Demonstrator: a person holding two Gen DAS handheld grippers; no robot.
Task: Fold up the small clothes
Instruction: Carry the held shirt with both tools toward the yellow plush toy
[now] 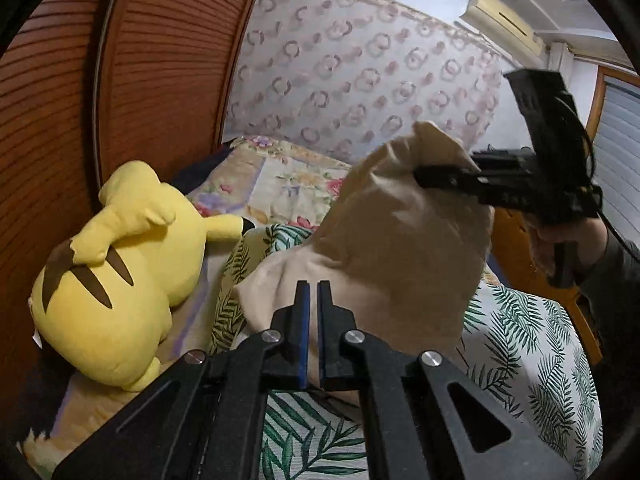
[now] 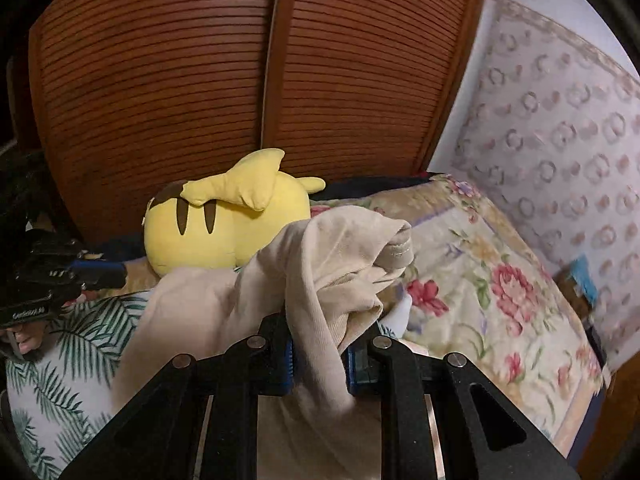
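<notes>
A beige garment (image 2: 320, 248) hangs bunched in the air above the bed, one gathered fold clamped between the blue pads of the right gripper (image 2: 320, 354); from the left wrist view the same cloth (image 1: 404, 240) rises in a peak to that gripper (image 1: 426, 176), whose fingers pinch its upper edge, with a hand (image 1: 560, 236) on the handle behind; the lower part of the cloth drapes down onto a leaf-print sheet (image 1: 532, 332). The left gripper (image 1: 314, 286) has its jaws together in front of the cloth's lower fold, though I cannot tell whether any fabric is caught between them. Beyond the garment lies a flowered quilt (image 2: 480, 280); to the left a yellow plush toy (image 1: 116, 280) rests against a slatted wooden door (image 2: 192, 92); a patterned wall (image 1: 360, 76) stands behind the bed.
</notes>
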